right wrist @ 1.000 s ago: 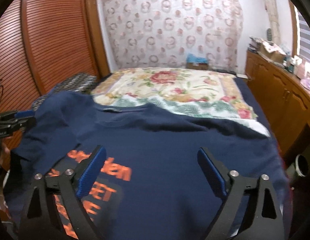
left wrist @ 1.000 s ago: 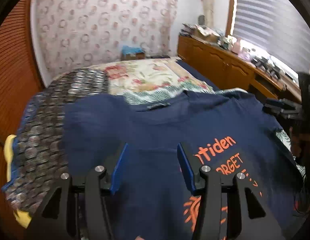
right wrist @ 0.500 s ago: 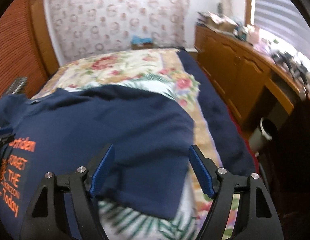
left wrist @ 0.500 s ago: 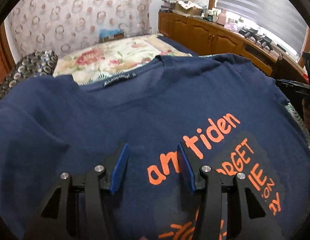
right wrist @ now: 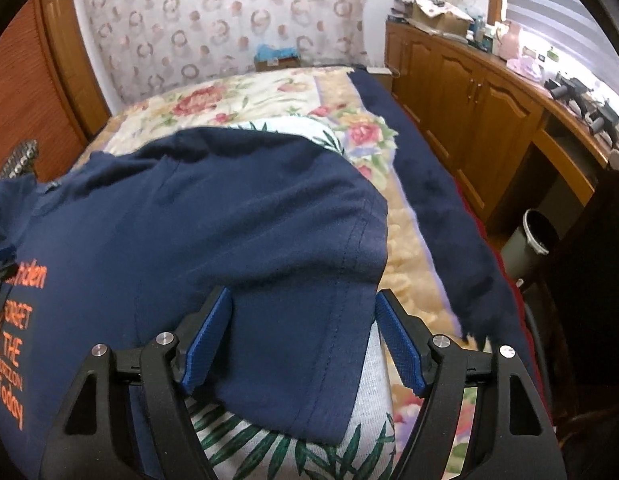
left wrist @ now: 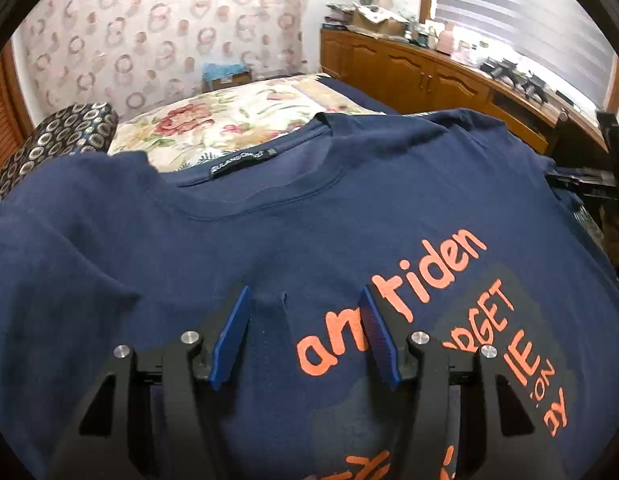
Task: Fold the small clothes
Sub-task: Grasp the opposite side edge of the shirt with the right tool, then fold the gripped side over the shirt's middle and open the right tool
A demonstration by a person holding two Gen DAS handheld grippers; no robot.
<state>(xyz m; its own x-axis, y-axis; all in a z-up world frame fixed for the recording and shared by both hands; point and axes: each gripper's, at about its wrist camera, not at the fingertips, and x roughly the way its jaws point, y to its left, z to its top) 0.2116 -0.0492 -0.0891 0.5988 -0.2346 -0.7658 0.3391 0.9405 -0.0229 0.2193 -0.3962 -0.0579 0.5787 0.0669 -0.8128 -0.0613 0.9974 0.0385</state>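
Observation:
A navy T-shirt (left wrist: 349, 208) with orange lettering lies spread face up on the bed, collar (left wrist: 245, 160) toward the far wall. My left gripper (left wrist: 304, 294) hovers over the chest beside the print. Its jaws are opening, and a small raised crease of fabric stands between them with neither pad pressing on it. My right gripper (right wrist: 303, 295) stands open over the shirt's right sleeve (right wrist: 309, 320). The sleeve lies flat between and below its blue pads (right wrist: 207, 340), near the hem edge.
A floral bedspread (right wrist: 269, 96) and a leaf-print cloth (right wrist: 269, 440) lie under the shirt. A dark blue blanket (right wrist: 441, 200) runs along the bed's right edge. Wooden cabinets (right wrist: 469, 92) and a grey bin (right wrist: 529, 240) stand on the right. A patterned cushion (left wrist: 57, 132) sits at far left.
The left gripper came in lower over the shirt's chest, then held still, and its jaws widened a little. The right gripper swung rightward to the sleeve and its jaws narrowed.

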